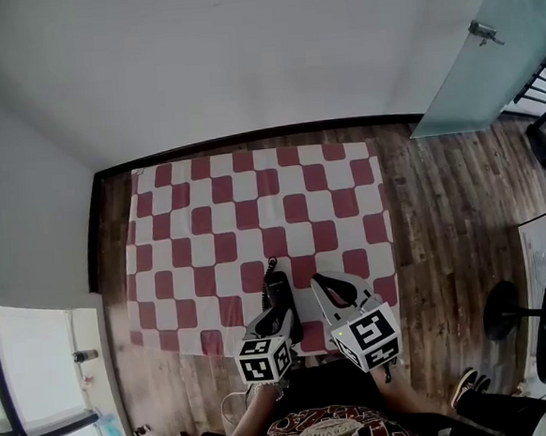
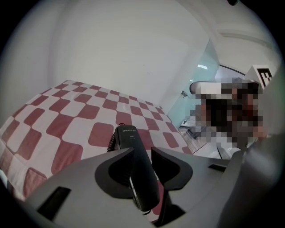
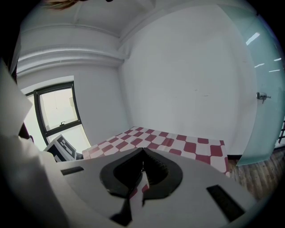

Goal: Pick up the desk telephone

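Note:
A black telephone handset lies on the red-and-white checked cloth near its front edge. Its coiled cord trails off the far end. My left gripper is down over it. In the left gripper view the handset runs between the jaws, leaning on the left one, with a narrow gap to the right one; the left gripper stands slightly open. The right gripper hovers just right of the handset. Its jaws meet tip to tip with nothing between them, as the right gripper view shows. No telephone base is in view.
The cloth lies on a wood floor against a white wall. A frosted glass door stands at the back right. A black round stand base and the person's shoe are at the right. A window is at the left.

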A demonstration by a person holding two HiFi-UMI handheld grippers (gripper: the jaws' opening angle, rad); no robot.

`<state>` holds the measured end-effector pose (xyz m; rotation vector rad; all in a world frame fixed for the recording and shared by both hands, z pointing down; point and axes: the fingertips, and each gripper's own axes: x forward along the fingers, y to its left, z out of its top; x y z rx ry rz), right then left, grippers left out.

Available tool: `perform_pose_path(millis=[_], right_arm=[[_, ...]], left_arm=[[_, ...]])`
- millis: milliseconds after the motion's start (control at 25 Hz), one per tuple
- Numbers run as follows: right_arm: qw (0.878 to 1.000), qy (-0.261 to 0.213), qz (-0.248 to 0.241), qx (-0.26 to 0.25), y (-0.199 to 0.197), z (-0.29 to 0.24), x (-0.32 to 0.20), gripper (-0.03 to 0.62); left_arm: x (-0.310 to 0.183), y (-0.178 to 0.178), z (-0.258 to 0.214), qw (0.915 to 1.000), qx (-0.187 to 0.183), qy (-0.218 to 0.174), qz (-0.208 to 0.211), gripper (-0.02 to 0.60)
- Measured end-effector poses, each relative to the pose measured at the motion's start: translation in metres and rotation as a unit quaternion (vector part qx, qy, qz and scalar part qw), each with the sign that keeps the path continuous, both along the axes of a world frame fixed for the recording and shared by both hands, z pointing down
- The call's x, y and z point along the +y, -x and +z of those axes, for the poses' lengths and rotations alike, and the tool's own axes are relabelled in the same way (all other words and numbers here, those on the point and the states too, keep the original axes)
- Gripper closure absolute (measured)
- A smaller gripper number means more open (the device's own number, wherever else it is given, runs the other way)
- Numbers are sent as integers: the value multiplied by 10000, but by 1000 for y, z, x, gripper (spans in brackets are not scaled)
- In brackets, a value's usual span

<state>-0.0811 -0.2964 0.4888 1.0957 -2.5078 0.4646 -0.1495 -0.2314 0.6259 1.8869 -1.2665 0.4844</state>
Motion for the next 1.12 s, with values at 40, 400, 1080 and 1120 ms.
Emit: perform_pose_path(millis=[40,400,1080,1120], right_arm=[[10000,13,3,1,-1,1,-1,576],[10000,43,63,36,-12,3,-5,576],[9993,173,310,-105,-41,7,-3,576],[9992,180,331,-126,-43,7,-5,576]], left_arm=[[0,-1,1,10000,-26,22,2,446],[-6,-1,19,9980,-508,338,-154,238],[-21,-9,64,9908,-622,1153,-340,221],[-20,-9,68,9900,-623,1218,-342,222]])
